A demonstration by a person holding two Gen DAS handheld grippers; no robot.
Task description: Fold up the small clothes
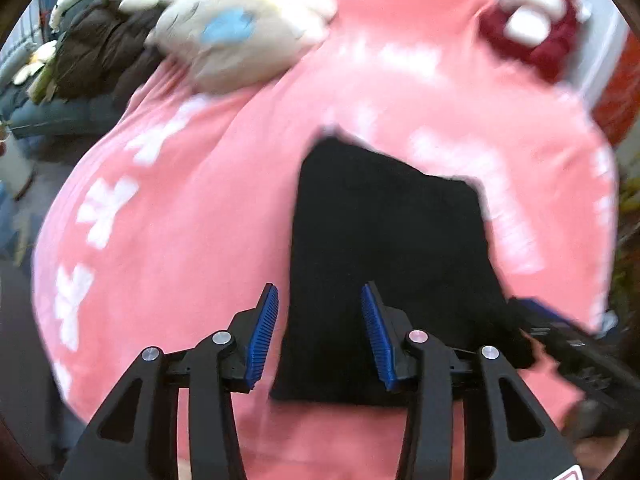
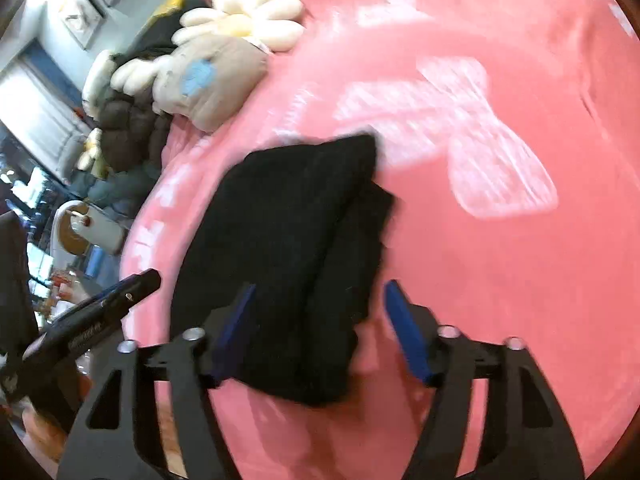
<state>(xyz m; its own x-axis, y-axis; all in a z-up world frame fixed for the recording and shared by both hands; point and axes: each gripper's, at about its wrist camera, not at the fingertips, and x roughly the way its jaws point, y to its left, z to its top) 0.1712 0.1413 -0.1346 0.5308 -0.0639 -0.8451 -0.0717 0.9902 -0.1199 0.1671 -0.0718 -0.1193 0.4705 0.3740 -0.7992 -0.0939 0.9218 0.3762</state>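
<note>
A black garment (image 1: 384, 256) lies folded in layers on a pink blanket (image 1: 208, 208) with white flower prints. My left gripper (image 1: 320, 300) is open and empty, held above the garment's near left edge. In the right wrist view the same black garment (image 2: 288, 240) shows as a folded stack on the blanket (image 2: 500, 280). My right gripper (image 2: 320, 292) is open and empty over the garment's near end. The right gripper's body shows at the right edge of the left wrist view (image 1: 576, 352), and the left gripper shows at the left of the right wrist view (image 2: 96, 312).
A beige plush toy with a blue patch (image 1: 240, 32) and a flower-shaped cushion (image 2: 248, 16) lie at the blanket's far left. A red and white plush (image 1: 536, 20) sits at the far right. Dark jackets (image 1: 100, 52) are piled beyond the blanket's left edge.
</note>
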